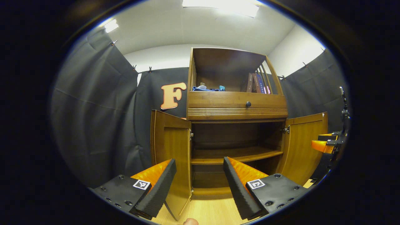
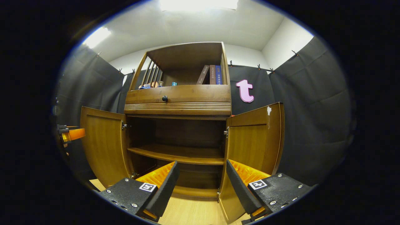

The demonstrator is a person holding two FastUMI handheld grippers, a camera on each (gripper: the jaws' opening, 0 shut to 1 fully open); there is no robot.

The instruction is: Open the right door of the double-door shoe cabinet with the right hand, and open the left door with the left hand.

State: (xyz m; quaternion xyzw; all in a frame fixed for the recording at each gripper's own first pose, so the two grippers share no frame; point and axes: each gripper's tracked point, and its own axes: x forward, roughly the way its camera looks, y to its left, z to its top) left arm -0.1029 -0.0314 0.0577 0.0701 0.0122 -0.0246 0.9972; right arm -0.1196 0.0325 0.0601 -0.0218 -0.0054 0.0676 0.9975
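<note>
We see the cabinet (image 1: 237, 107) right in front of us, standing on the wood floor (image 1: 206, 212). Its left door (image 1: 170, 147) and right door (image 2: 254, 140) both hang wide open, showing a bare shelf (image 2: 178, 154) inside. Our left gripper (image 1: 200, 184) is spread wide and holds nothing. Our right gripper (image 2: 201, 184) is wide open too, with nothing in it. Books (image 2: 212, 75) stand up top.
</note>
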